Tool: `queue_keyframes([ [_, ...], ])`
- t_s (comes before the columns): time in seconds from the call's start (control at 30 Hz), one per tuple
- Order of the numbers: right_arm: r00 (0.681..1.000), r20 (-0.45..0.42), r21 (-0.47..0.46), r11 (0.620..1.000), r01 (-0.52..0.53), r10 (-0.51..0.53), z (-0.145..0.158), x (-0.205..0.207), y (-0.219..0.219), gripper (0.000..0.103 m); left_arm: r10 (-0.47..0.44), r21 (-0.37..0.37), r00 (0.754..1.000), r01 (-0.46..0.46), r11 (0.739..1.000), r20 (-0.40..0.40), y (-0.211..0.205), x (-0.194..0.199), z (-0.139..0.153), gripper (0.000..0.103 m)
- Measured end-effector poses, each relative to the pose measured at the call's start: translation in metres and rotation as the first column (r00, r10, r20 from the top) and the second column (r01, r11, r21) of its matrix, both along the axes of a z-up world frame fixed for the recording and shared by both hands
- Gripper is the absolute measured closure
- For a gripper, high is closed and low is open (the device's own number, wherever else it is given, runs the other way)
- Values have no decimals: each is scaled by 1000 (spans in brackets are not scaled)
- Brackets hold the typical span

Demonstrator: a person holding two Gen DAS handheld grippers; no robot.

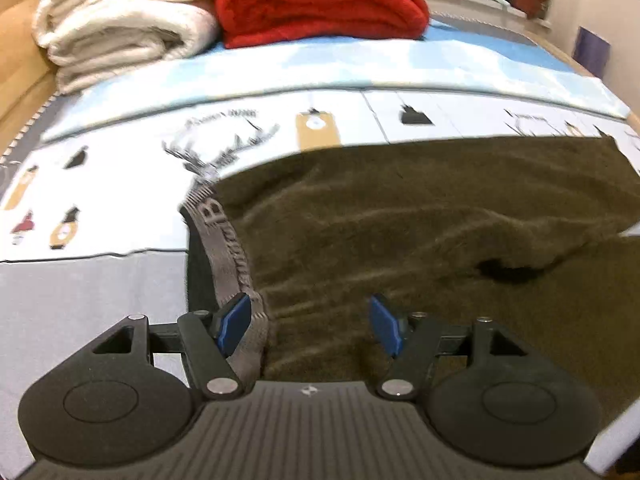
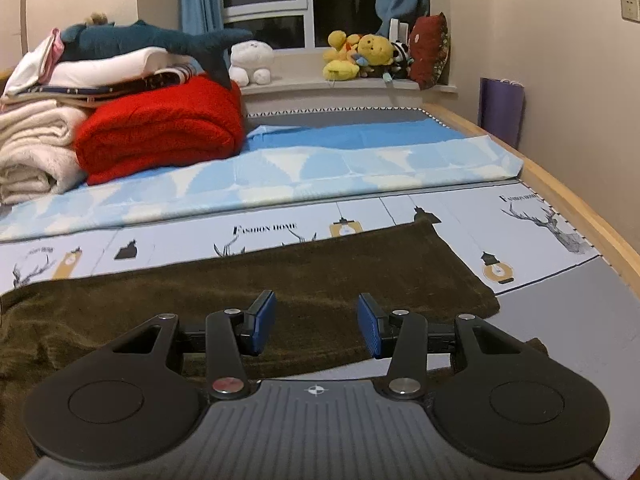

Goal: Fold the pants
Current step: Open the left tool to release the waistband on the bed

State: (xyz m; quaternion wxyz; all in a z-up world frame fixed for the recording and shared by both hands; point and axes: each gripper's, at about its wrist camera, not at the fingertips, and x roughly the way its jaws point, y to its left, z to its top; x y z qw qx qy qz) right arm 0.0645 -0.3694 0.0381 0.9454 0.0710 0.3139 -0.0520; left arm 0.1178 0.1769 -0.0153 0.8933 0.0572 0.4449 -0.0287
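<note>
Dark olive-brown pants point(image 1: 420, 220) lie flat on the bed, with a grey lettered waistband point(image 1: 224, 248) at their left end. My left gripper point(image 1: 310, 322) is open just above the waist end, its left pad point(image 1: 234, 320) over the waistband. In the right wrist view the pants point(image 2: 280, 280) stretch left to right, the leg end point(image 2: 460, 276) at the right. My right gripper point(image 2: 316, 324) is open above the leg part, holding nothing.
The bed sheet point(image 2: 440, 216) is white with printed lamps and deer. A light blue quilt point(image 2: 320, 168) lies behind. Folded red blanket point(image 2: 160, 128) and white blankets point(image 1: 120, 24) are stacked at the back left. A wooden bed edge point(image 2: 580, 216) runs along the right.
</note>
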Motion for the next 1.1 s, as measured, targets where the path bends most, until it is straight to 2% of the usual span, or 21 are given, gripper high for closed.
queue_keyframes([
  [0.17, 998, 59, 16, 999, 33, -34, 4, 3, 1, 56, 29, -21, 999, -28, 999, 33, 3, 7, 6, 32],
  [0.23, 997, 80, 7, 1000, 19, -20, 5, 4, 7, 56, 49, -4, 998, -49, 999, 37, 2, 10, 8, 32],
  [0.27, 996, 84, 9, 1000, 12, -13, 6, 6, 9, 56, 54, -15, 998, -53, 998, 40, 3, 11, 8, 30],
  [0.3, 996, 85, 9, 1000, 4, -5, 6, 7, 12, 56, 53, -37, 997, -51, 998, 49, 4, 11, 10, 22],
  [0.33, 997, 83, 2, 1000, -5, 5, 6, 9, 15, 56, 61, -42, 996, -59, 997, 60, 4, 11, 11, 19],
  [0.43, 997, 66, -51, 998, -35, 39, 6, 15, 27, 47, 44, -65, 996, -39, 997, 79, 2, 12, 14, 19],
  [0.5, 997, 75, -67, 997, -29, 34, 7, 17, 32, 38, 33, -37, 993, -30, 999, 109, -3, 9, 16, 18],
  [0.57, 996, 84, -67, 998, -17, 23, 8, 19, 35, 36, 18, -16, 992, -16, 1000, 123, -7, 9, 15, 18],
  [0.7, 997, 77, -49, 999, -7, 11, 9, 25, 38, 34, 11, -18, 993, -9, 1000, 115, -11, 11, 12, 18],
  [0.83, 997, 76, -48, 999, -7, 11, 8, 30, 42, 34, -42, -5, 993, 43, 999, 108, -17, 13, 10, 18],
  [1.0, 993, 99, -97, 994, -49, 58, 10, 31, 53, 34, -69, 62, 990, 61, 996, 126, -25, 15, 8, 18],
  [1.1, 990, 102, -134, 987, -83, 98, 11, 32, 61, 34, -66, 65, 991, 59, 996, 113, -25, 20, 9, 18],
])
